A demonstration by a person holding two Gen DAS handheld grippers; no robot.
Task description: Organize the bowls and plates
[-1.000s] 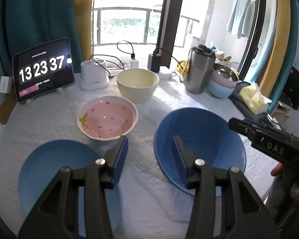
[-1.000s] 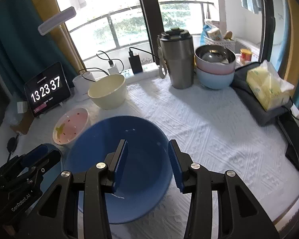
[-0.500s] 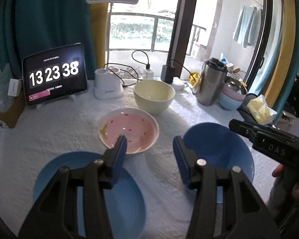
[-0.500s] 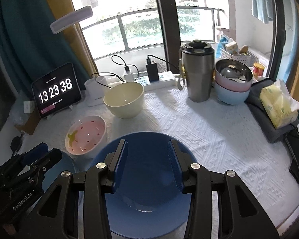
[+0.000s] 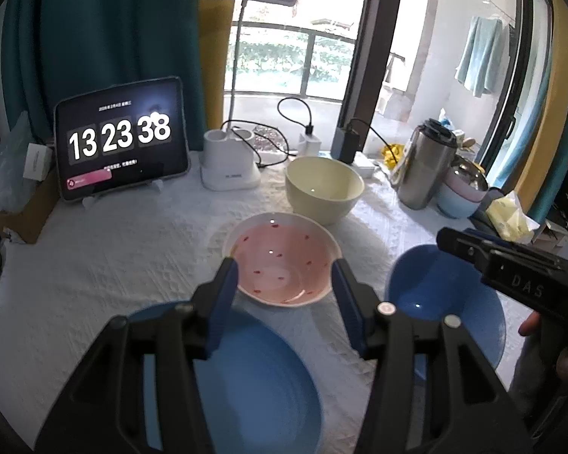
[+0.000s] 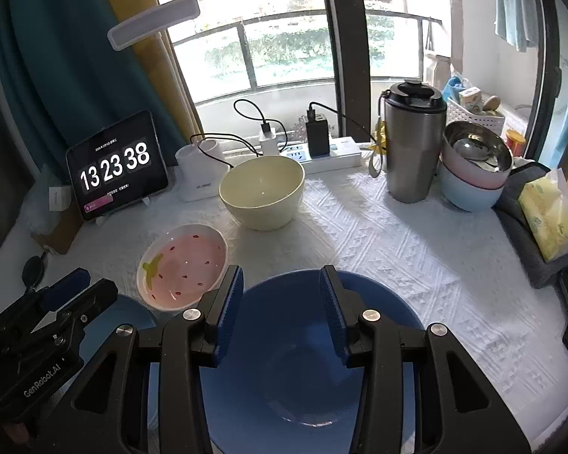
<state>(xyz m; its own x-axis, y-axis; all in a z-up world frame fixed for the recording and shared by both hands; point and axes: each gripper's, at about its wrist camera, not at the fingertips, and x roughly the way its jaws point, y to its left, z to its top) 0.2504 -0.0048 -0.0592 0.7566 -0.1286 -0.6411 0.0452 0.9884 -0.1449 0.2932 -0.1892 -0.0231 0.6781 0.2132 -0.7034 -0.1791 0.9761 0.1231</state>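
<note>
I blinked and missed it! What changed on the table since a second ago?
Both grippers pulled back from the dishes, so more table shows. The left gripper has just been opening its jaws, with nothing between them. The right gripper kept its gap and holds nothing. The clock tablet ticked from 37 to 38. The pink bowl, dark blue bowl and cream bowl stayed put.

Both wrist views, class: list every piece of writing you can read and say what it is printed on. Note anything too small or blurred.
"13 23 38": large digits on the tablet screen.
"DAS": on the right gripper body, seen from the left wrist.
"GenRobot.AI": on the left gripper body, seen from the right wrist.
Small lines above and below the tablet digits: too small to read.
Print on the white lamp base: blurred.
</note>
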